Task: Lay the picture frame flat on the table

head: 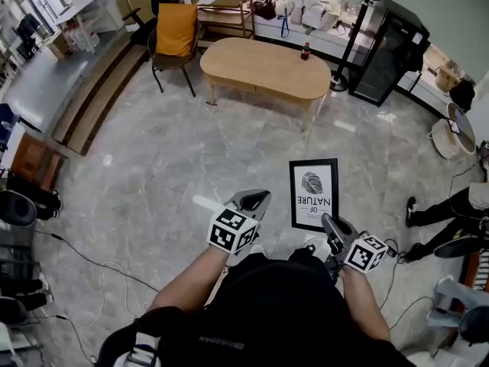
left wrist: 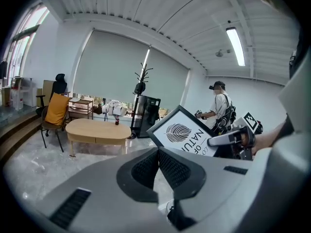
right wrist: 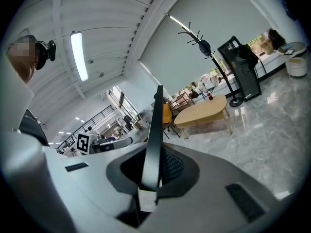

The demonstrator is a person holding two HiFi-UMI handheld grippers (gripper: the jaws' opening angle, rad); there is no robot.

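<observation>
Right gripper [head: 330, 224] clamps the picture frame [head: 314, 193] by one edge; left gripper [head: 256, 199] is closed, empty. Carrying step judged in hand. Next move calls for reaching the table [head: 263, 67], well apart, then tilting the frame flat.

Glossy grey stone floor [head: 153, 167] fills the middle of the head view. At upper centre stands an oval wooden surface [head: 263, 66] with a small bottle [head: 306, 50] on it. A chair [head: 176, 33] with an orange back is just left of it, and a low wooden shelf [head: 225, 10] stands behind. A black coat stand [head: 355, 37] and a dark cabinet [head: 390, 52] are at upper right. Steps [head: 92, 102] run along the upper left. Cables [head: 84, 262] trail at lower left. In the left gripper view, a tube light [left wrist: 235, 45] glows on the ribbed white ceiling [left wrist: 146, 8].
</observation>
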